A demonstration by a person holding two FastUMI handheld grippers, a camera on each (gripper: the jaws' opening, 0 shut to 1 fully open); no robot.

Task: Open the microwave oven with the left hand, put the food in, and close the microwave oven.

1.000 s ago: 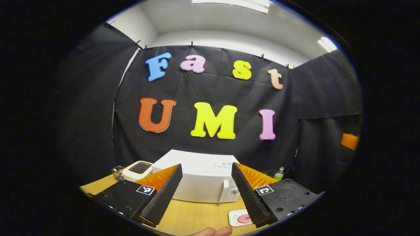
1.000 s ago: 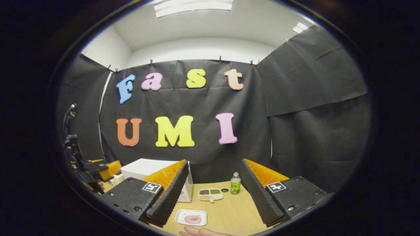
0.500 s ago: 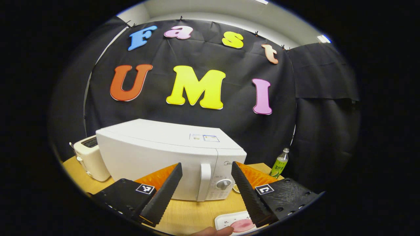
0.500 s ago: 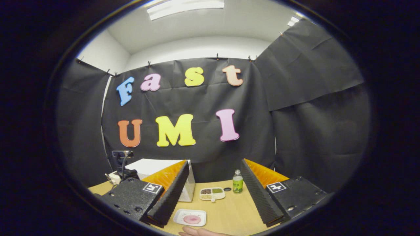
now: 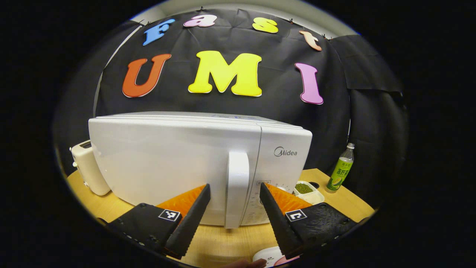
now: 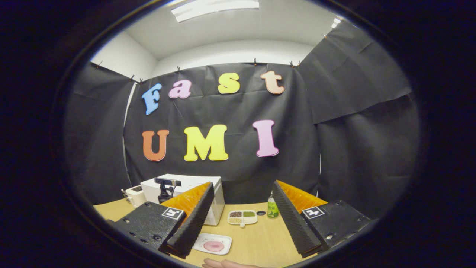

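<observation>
1. Left hand-held gripper (image 5: 235,190) is spread wide and empty, its fingers either side of the shut microwave oven (image 5: 193,163) door handle (image 5: 237,188)
2. Close squarely on the handle, then pull outward
3. Food plate (image 6: 214,244) waits on the desk (image 6: 256,242) before the microwave; right hand-held gripper (image 6: 242,203) gapes empty

White microwave (image 5: 167,163), green-labelled bottle (image 5: 340,169), pale wooden table (image 6: 260,238).

A toaster (image 5: 86,167), a green bottle (image 5: 340,168) and a sectioned dish (image 6: 242,217) stand on the table (image 6: 260,238).
</observation>
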